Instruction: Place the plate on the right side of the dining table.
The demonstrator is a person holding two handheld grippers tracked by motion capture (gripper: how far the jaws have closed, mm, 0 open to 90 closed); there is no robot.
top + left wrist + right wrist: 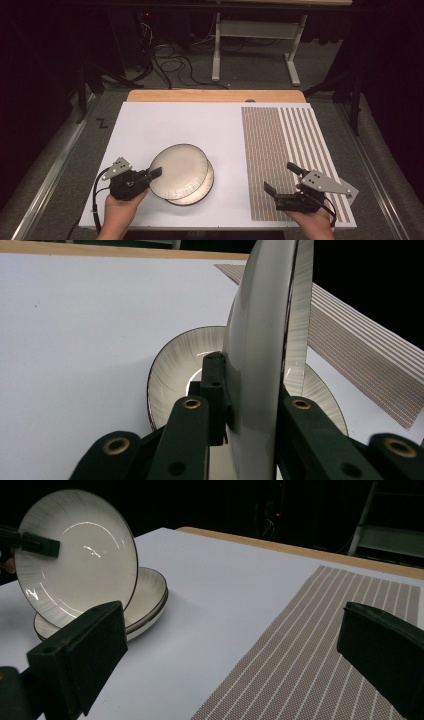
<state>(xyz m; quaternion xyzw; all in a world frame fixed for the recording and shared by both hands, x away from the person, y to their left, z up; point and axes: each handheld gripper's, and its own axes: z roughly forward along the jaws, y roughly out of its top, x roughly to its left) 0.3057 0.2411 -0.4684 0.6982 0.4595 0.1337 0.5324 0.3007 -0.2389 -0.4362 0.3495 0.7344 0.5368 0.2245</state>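
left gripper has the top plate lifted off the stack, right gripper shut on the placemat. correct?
Not quite. The right gripper is open and holds nothing; in the right gripper view its jaws stand wide apart above the striped placemat. The rest holds: the left gripper is clamped on the rim of the lifted plate, tilted up off the stack.

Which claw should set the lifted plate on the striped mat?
Left, probably. The left claw is already shut on the lifted plate's rim, tilted above the stack. The right claw is open over the striped mat, so it would need a handover.
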